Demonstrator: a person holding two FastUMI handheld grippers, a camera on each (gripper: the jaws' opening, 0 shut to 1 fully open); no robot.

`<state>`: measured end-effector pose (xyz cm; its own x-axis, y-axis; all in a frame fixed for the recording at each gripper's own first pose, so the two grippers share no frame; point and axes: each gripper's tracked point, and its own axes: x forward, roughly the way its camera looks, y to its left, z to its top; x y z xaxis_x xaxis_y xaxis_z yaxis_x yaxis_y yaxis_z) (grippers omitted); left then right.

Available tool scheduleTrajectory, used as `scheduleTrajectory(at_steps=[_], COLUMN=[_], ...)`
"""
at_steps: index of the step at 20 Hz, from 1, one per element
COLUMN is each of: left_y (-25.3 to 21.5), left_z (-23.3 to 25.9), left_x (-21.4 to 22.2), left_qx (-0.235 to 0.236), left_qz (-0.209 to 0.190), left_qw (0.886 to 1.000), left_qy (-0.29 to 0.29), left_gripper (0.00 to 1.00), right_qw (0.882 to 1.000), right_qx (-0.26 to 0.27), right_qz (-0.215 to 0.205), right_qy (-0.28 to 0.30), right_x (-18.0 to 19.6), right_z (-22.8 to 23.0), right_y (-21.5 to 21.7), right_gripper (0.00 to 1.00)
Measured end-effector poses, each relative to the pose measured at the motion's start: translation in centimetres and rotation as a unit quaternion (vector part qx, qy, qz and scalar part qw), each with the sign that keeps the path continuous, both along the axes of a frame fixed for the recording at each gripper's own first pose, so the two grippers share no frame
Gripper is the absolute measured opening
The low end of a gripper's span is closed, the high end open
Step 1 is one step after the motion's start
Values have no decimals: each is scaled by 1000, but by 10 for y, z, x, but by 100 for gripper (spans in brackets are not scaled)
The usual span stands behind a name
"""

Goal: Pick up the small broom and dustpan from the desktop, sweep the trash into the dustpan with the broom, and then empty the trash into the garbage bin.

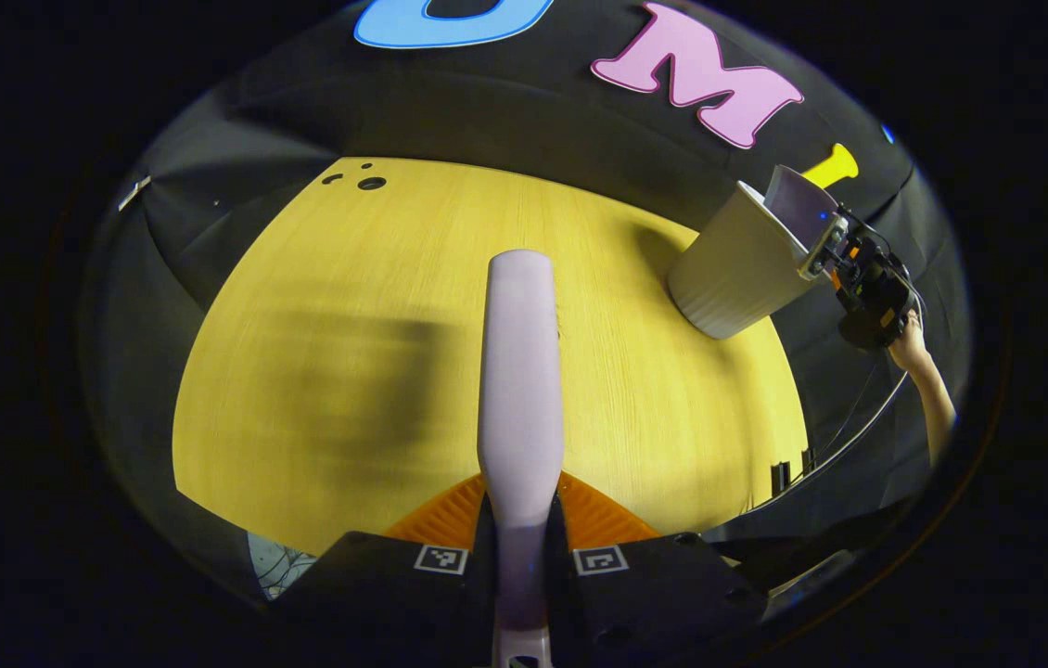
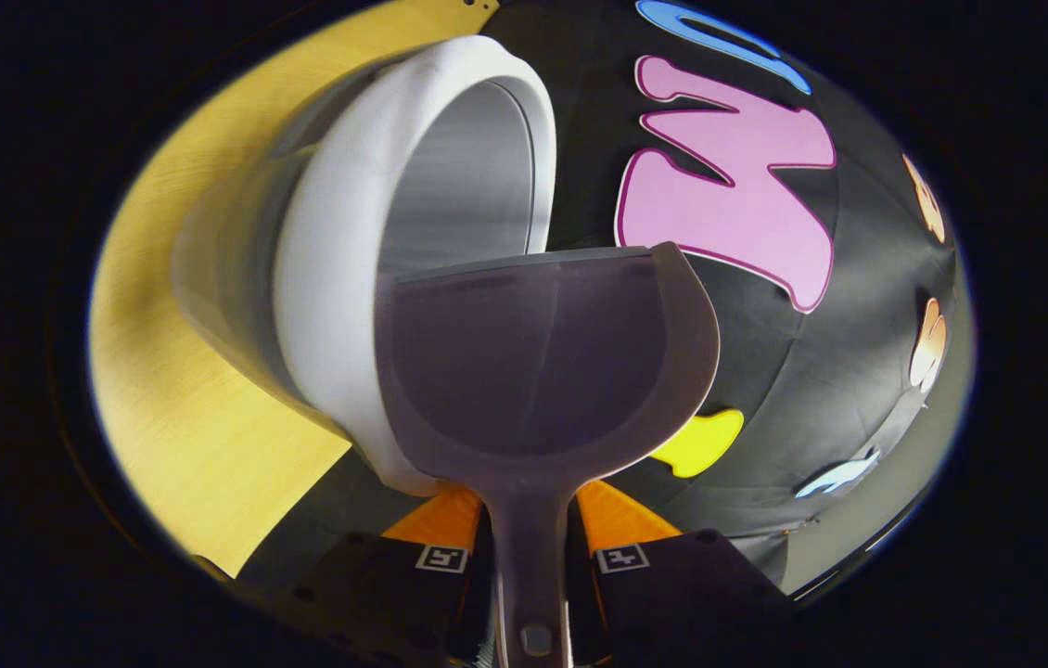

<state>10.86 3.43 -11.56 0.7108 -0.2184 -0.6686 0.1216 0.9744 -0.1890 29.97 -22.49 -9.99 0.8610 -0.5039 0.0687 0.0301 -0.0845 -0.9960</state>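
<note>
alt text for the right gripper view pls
The right gripper holds the dustpan by its handle, with the pan's front edge at the open mouth of the white bin. The bin stands on the yellow desk, and the pan's inside looks bare.

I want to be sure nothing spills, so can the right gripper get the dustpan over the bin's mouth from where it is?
Probably yes. The right gripper holds the dustpan by its handle, the pan's front edge already at the bin opening, with nothing between them. The left gripper holds the broom away over the table.
</note>
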Motion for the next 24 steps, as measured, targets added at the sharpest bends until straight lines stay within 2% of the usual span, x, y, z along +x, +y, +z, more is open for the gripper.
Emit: scheduleTrajectory(at_steps=[3, 5, 7, 8, 10, 12, 14, 15, 17, 18, 21, 22, 24], left_y=[1, 2, 8, 11, 19, 23, 27, 32, 36, 37, 38, 41, 46], left_z=[2, 2, 4, 6, 10, 16, 21, 23, 23, 23, 20, 19, 16], left_x=[2, 3, 5, 7, 12, 16, 18, 18, 18, 16, 13, 13, 11], left_qx=[-4, -4, 1, 5, 13, 16, 16, 21, 25, 22, 1, 2, 18], left_qz=[3, 3, 3, 3, 4, 7, 6, 4, 3, 4, 6, 7, 2], left_qw=[1000, 1000, 1000, 1000, 1000, 1000, 1000, 999, 999, 999, 999, 999, 999], left_qy=[-1, -2, -4, -5, -10, -16, -23, -28, -32, -33, -34, -37, -46], left_gripper=[27, 27, 30, 27, 27, 27, 30, 27, 27, 30, 27, 27, 27], right_qw=[998, 991, 976, 968, 951, 933, 921, 910, 888, 879, 851, 838, 798], right_qx=[68, 135, 214, 246, 301, 349, 374, 397, 431, 442, 479, 499, 545], right_qz=[-6, -11, -21, -22, -16, -7, -6, -1, 15, 24, 44, 52, 81], right_qy=[-5, -17, -40, -53, -73, -87, -109, -124, -161, -178, -209, -215, -246], right_x=[-2, -3, -5, -6, -9, -17, -28, -33, -38, -42, -55, -61, -67], right_z=[-2, -6, -3, 1, 11, 18, 28, 36, 58, 69, 91, 98, 119], right_y=[-7, -6, -5, -3, 4, 14, 16, 20, 22, 24, 37, 42, 49], right_gripper=[35, 35, 35, 35, 35, 36, 35, 35, 35, 36, 35, 35, 35])
